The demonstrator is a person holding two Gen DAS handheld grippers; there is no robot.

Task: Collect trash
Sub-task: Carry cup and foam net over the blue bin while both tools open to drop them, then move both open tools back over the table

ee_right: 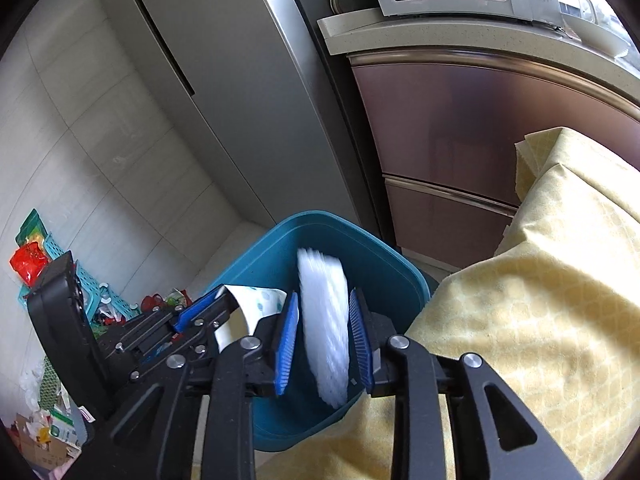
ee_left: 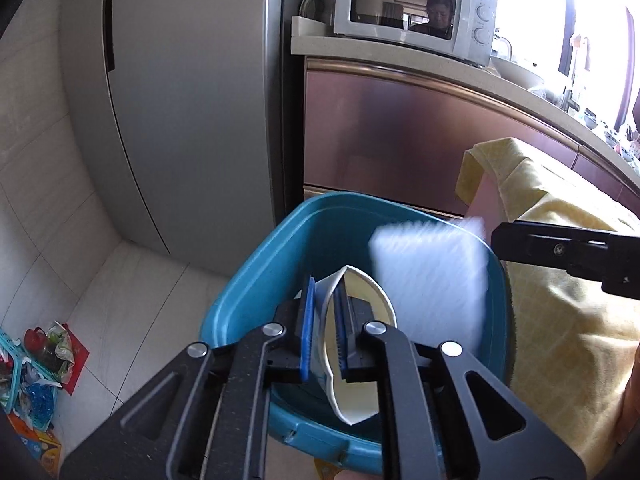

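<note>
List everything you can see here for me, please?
bin: one, teal, on the floor under both grippers
paper cup: one, white, crushed, over the bin
foam pad: one, white, blurred, over the bin
tablecloth: one, yellow, right of the bin
fridge: one, grey, behind the bin
microwave: one, white, on the counter
cabinet: one, coppery, under the counter
litter pile: mixed colours, with teal baskets, floor at left
left gripper: black, blue pads, clamping the paper cup
right gripper: black, blue pads, open around the foam pad
</note>
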